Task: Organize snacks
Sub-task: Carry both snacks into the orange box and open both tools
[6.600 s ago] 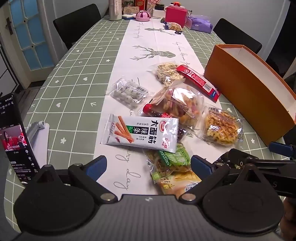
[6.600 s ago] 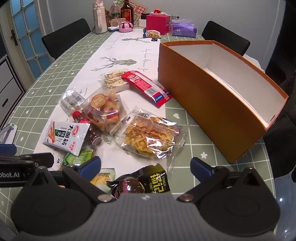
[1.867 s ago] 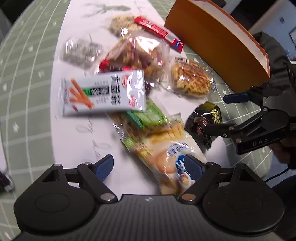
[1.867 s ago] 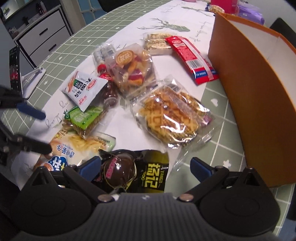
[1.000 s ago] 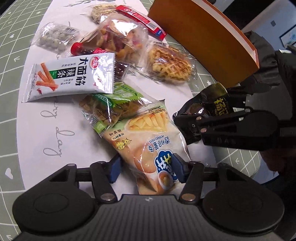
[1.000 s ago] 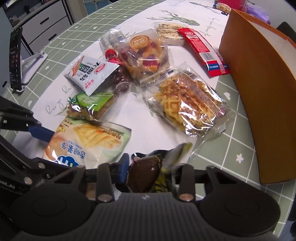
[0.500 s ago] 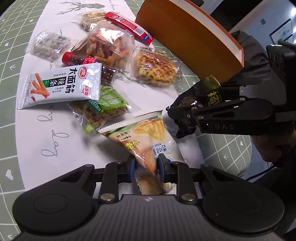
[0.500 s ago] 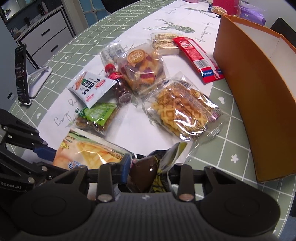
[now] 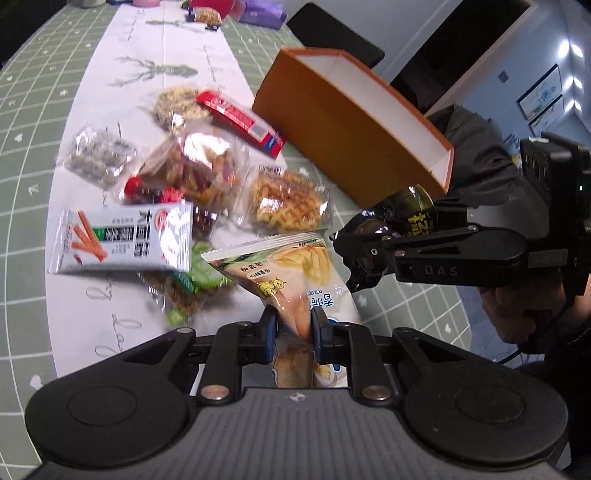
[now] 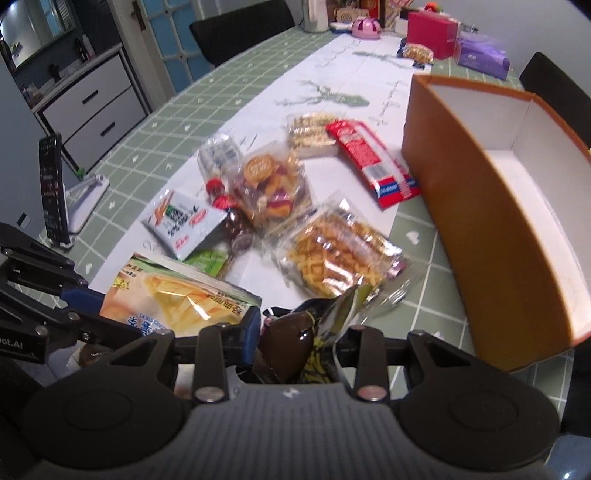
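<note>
My left gripper is shut on a potato-stick bag, lifted off the table; the bag also shows in the right wrist view. My right gripper is shut on a dark brown-and-yellow snack packet, held in the air; the packet shows in the left wrist view. The orange box with a white inside stands open and empty on the right. Other snacks lie on the white runner: a waffle pack, a red bar, a white spicy-strip pack, a mixed fruit-crisp bag.
A phone on a white stand stands at the table's left edge. A green cracker pack lies under the lifted bag. Bottles, a pink box and a purple bag crowd the far end. Black chairs surround the table.
Both grippers have risen with their packets. The potato-stick bag is off the table. The right wrist view has tilted up and shows more of the box's inside.
</note>
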The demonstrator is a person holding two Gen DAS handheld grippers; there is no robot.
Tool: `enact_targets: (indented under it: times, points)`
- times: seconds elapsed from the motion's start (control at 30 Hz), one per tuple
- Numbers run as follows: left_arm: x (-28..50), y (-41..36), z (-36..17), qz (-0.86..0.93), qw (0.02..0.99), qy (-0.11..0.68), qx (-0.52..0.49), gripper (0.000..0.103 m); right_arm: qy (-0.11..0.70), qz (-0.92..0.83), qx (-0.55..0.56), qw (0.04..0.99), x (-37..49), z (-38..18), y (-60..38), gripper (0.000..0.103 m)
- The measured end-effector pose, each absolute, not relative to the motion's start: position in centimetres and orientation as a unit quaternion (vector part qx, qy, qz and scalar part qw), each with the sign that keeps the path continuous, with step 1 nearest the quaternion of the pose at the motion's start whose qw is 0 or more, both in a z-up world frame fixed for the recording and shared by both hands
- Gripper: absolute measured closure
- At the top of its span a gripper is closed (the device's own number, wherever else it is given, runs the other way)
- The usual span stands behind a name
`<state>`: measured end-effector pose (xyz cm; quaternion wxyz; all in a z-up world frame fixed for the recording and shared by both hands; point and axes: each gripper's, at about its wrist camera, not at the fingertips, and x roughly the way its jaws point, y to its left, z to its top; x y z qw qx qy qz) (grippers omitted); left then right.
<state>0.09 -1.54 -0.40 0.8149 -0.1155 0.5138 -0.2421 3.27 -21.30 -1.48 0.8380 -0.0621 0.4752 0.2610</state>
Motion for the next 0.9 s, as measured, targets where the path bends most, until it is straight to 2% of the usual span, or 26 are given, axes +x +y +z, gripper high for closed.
enact_targets:
  times: [0.47,0.73,0.9]
  points:
    - [3.4,-4.5,4.8,-0.254,0.848,0.454,-0.102,0.082,0.419,0.219,-0.028,0.881,5.4,4.1,-26.1,0.069]
    - [7.4,-9.0,8.3,-0.274,0.86,0.421,-0.089,0.082,0.378,0.158,0.016,0.912,7.4,7.6,-31.0,0.07]
    - [10.1,-12.4,9.1,-0.286,0.862,0.411,-0.072,0.082,0.376,0.121,0.037,0.918,8.9,7.9,-34.0,0.07]
